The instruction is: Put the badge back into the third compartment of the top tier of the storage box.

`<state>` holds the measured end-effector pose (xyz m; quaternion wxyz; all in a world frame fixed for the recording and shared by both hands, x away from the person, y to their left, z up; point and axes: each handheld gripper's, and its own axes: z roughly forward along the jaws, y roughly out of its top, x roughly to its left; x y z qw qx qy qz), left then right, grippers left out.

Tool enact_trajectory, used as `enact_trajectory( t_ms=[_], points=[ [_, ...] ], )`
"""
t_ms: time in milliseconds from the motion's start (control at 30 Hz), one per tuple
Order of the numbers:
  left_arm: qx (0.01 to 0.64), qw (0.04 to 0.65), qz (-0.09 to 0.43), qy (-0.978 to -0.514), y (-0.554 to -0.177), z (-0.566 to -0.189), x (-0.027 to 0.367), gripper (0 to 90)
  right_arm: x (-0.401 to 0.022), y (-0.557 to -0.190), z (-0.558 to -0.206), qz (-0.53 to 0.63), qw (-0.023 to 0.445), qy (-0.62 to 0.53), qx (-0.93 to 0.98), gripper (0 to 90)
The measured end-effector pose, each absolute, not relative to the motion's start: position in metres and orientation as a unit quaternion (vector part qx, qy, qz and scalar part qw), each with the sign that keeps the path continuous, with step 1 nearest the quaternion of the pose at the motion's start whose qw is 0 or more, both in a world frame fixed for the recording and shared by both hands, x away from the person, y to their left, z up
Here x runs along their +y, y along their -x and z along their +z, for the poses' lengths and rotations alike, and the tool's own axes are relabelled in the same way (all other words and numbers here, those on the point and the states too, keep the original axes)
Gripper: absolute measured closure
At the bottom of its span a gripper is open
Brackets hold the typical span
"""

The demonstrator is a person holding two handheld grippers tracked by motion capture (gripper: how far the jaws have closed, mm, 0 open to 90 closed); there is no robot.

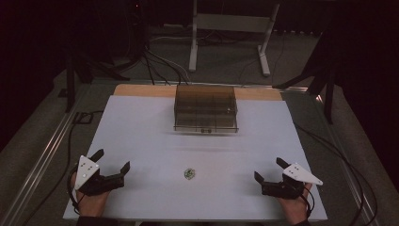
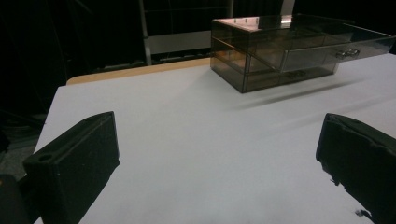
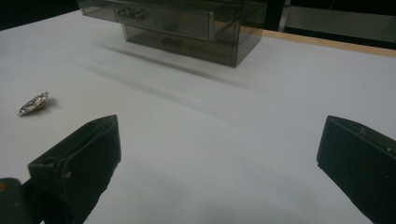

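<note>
1. High view: left tool [image 1: 112,161] rests at the near-left corner of the counter [image 1: 141,127], jaws spread wide, nothing in them. Right tool [image 1: 268,170] sits at the near-right corner, jaws likewise released and empty.
2. High view: small shiny trinket [image 1: 188,174] lies flat on the counter between the two tools, well apart from both, nearer the front edge. Bare sheet all around it, nothing blocking either side.
3. High view: smoky see-through drawer box [image 1: 205,108] stands at the far middle of the counter, near the wooden back edge; its drawer fronts face the person. Wide open surface between box and trinket.
4. Left gripper view: drawer box [image 2: 280,46] far off to the upper right, one drawer pulled out a bit. Counter edge runs along the left; plain sheet between the spread jaws.
5. Right gripper view: trinket [image 3: 33,103] at left, beyond the left jaw, not touched. Drawer box [image 3: 187,28] at the top; clear sheet ahead.
</note>
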<state>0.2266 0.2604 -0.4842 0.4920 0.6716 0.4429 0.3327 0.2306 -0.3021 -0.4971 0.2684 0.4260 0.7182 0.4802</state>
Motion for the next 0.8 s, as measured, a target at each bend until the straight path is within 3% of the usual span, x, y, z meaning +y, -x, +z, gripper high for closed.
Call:
enact_trajectory(
  t_ms=[533,800],
  points=[
    [0.448,0.479,0.335,-0.676,-0.228,-0.479,0.256,0.3,-0.3,-0.23,-0.498,0.472,0.283,-0.428,0.717,0.0],
    [0.443,0.485,0.312,-0.687,-0.233,-0.472,0.247,0.3,-0.303,-0.23,-0.498,0.473,0.286,-0.434,0.712,0.0]
  ],
)
